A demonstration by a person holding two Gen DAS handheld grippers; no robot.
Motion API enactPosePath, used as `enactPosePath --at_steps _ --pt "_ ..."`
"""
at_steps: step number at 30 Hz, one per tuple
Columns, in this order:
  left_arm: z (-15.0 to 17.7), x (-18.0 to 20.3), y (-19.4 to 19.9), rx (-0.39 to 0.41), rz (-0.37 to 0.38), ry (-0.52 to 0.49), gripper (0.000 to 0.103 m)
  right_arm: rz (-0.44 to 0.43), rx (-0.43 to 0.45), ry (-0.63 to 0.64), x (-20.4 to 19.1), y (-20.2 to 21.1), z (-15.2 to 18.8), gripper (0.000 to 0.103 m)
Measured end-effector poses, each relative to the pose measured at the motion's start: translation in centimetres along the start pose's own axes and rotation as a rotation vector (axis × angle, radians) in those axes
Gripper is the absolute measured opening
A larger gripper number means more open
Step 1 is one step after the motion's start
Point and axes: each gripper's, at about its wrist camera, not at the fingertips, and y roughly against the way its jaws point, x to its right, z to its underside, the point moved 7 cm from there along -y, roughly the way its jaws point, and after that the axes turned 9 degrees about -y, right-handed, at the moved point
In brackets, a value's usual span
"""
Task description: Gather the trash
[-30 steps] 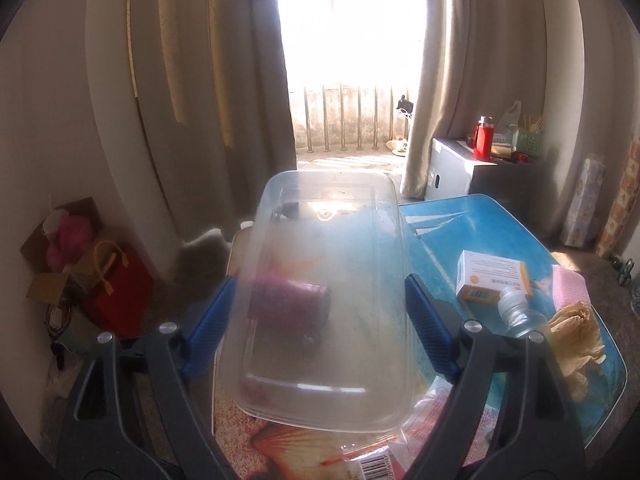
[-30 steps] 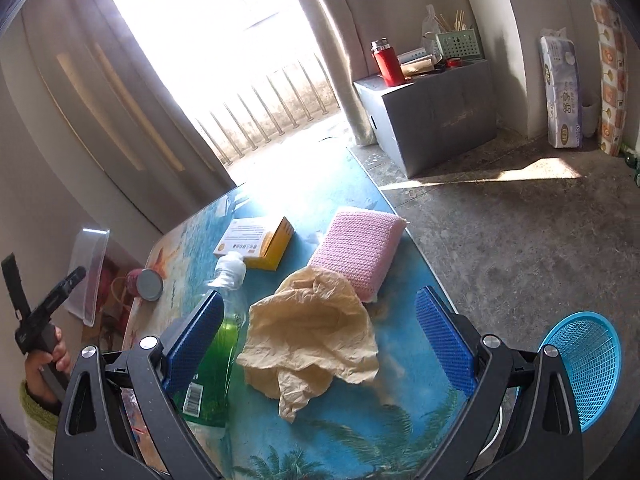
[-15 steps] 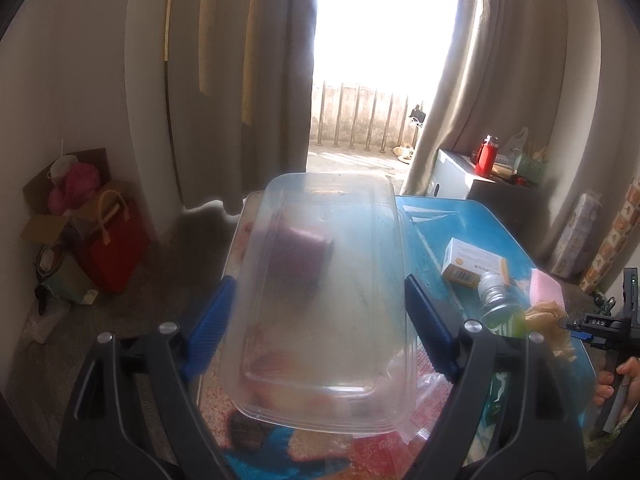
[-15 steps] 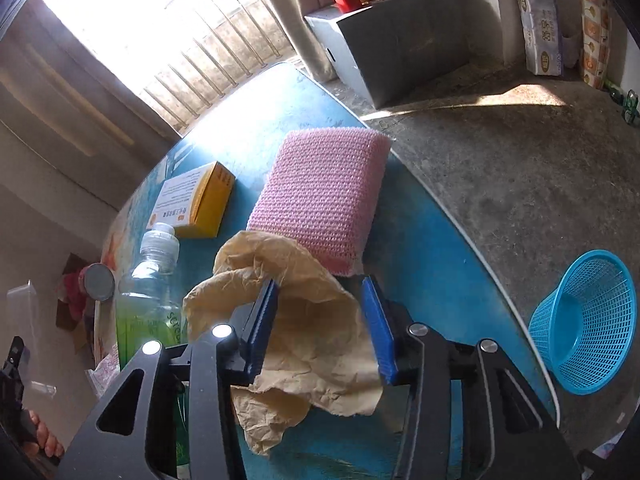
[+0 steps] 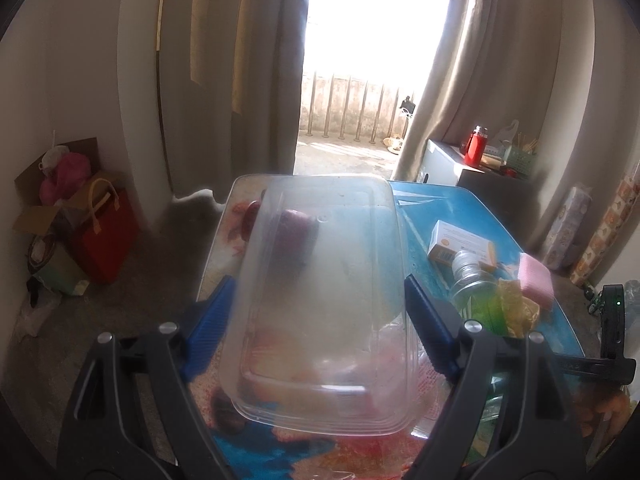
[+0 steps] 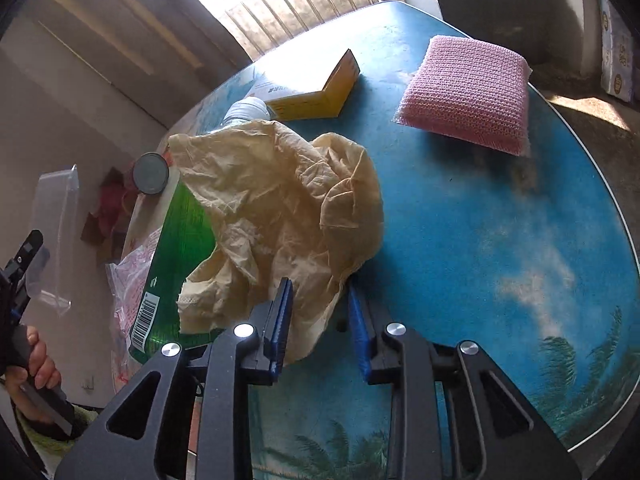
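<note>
- Covering most of the right wrist view, a blue table [image 6: 500,240] printed with palms and clouds carries the trash.
- A clear plastic tray [image 5: 320,280] sits clamped across its width between the wide-set jaws of the left gripper [image 5: 316,320], blurring whatever lies behind it.
- A crumpled tan paper bag [image 6: 280,208] lies on the table; the right gripper [image 6: 318,320] is closing on its near edge, which sits between the jaws.
- A green bottle [image 6: 176,248] shows a barcode label; its text is unreadable.
- The print on the yellow box [image 6: 320,92] is too small to read.
</note>
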Motion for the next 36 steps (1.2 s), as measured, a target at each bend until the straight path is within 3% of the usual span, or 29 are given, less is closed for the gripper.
enactPosePath --at_steps 2,5,11,17,23,28,29,30,36 --pt "0.1 0.1 0.0 0.000 0.002 -0.002 0.080 0.013 0.021 0.010 0.3 1.3 -0.3 0.055" --pt "0.2 -0.1 -0.2 -0.003 0.003 0.000 0.080 0.022 0.073 0.004 1.6 4.1 -1.5 0.063" --pt "0.3 -0.3 0.0 -0.002 0.003 0.000 0.080 0.066 0.206 -0.099 5.2 8.1 -6.5 0.067" --pt "0.3 -0.3 -0.3 -0.008 -0.002 0.008 0.080 0.151 0.248 -0.171 7.2 6.6 -10.9 0.087" --pt "0.5 -0.3 -0.3 -0.017 -0.011 0.016 0.080 0.254 0.200 -0.194 7.6 1.2 -13.6 0.088" --pt "0.7 -0.2 -0.4 -0.022 -0.017 0.018 0.079 0.321 0.194 -0.163 7.4 -0.7 -13.9 0.088" --pt "0.7 -0.2 -0.4 -0.021 -0.012 0.018 0.065 0.320 0.193 -0.153 7.2 -1.0 -14.0 0.088" --pt "0.7 -0.2 -0.6 -0.031 -0.007 0.019 0.062 0.325 0.193 -0.143 7.1 -1.1 -14.0 0.088" --pt "1.1 -0.1 -1.5 -0.053 0.005 0.032 0.062 0.352 0.195 -0.066 6.3 -1.6 -13.7 0.088"
